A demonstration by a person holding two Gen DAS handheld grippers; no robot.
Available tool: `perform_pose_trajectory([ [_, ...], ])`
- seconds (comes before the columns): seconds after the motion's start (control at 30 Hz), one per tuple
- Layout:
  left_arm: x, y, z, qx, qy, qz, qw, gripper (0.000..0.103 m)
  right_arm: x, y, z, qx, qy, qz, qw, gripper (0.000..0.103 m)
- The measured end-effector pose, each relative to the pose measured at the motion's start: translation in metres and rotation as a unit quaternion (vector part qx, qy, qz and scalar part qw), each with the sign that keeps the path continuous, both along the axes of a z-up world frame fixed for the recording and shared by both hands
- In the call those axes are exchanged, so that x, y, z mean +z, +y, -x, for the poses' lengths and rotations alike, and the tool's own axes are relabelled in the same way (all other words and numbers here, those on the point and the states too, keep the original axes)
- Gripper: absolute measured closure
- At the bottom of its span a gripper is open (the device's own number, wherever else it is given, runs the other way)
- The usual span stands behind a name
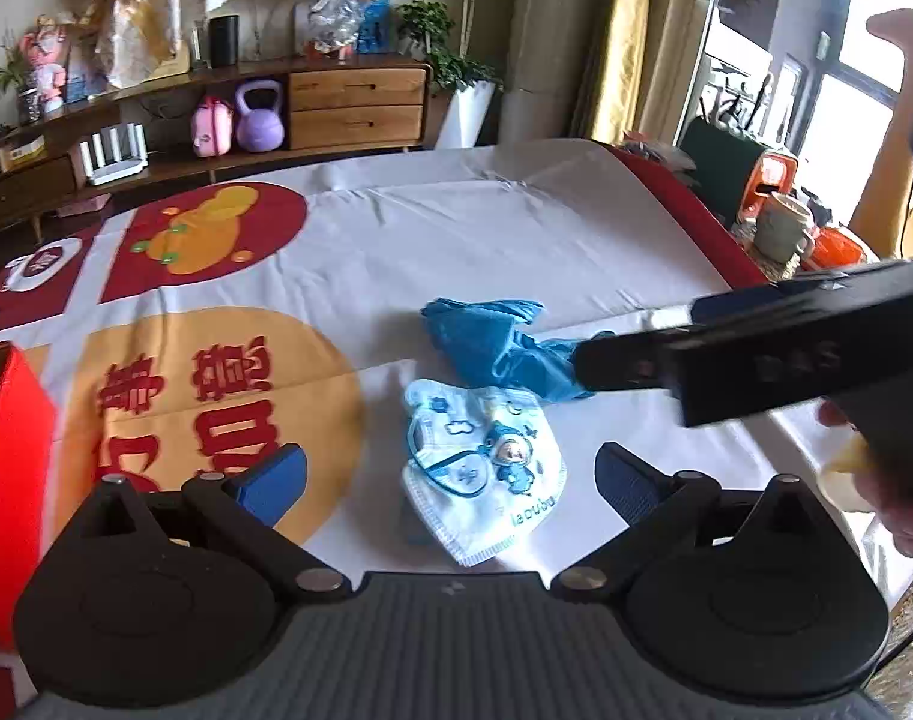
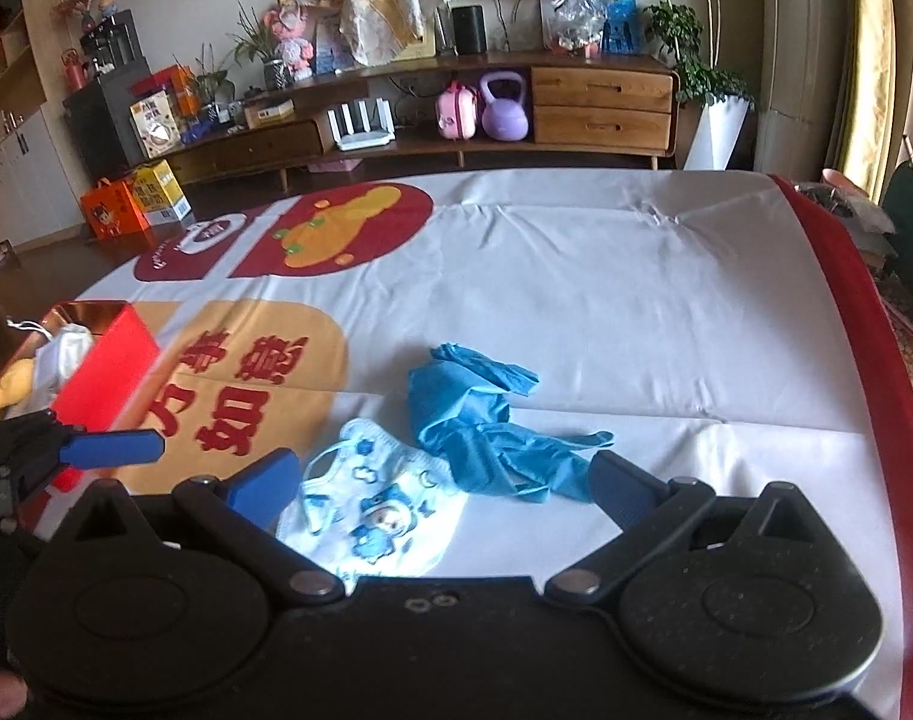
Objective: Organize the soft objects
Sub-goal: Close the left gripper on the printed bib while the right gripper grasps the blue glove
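Both claws gape wide, holding nothing: my left claw (image 1: 450,480) sits over the printed kids' mask (image 1: 483,468), my right claw (image 2: 444,483) just short of mask and crumpled blue glove (image 2: 480,420), which touch on the white-covered bench (image 2: 606,300). Red box (image 2: 105,369) with soft items stands left. TV cabinet (image 2: 516,114) behind.

Child's face mask (image 1: 483,468): lower edge printed "laoubu" in teal letters. Tablecloth (image 2: 576,300): large red characters on the orange panel, "如意" legible from the right wrist view. Other print too small to read.
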State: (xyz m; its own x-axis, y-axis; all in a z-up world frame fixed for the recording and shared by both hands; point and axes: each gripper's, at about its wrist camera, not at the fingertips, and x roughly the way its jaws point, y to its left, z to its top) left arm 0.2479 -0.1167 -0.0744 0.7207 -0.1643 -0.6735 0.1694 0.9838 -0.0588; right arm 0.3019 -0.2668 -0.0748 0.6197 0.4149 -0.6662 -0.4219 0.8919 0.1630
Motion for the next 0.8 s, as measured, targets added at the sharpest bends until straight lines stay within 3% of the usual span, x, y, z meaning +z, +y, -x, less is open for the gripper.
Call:
perform_pose_trajectory([
  [0.4, -0.031, -0.020, -0.027, -0.028, 0.005, -0.025, 0.9993, 0.000, -0.035, 0.016, -0.044, 0.002, 0.038, 0.004, 0.999, 0.001],
  [0.8, -0.057, -0.036, -0.042, -0.063, 0.010, -0.057, 0.9963, 0.000, -0.053, 0.030, -0.057, 0.022, 0.048, 0.025, 0.998, 0.004],
])
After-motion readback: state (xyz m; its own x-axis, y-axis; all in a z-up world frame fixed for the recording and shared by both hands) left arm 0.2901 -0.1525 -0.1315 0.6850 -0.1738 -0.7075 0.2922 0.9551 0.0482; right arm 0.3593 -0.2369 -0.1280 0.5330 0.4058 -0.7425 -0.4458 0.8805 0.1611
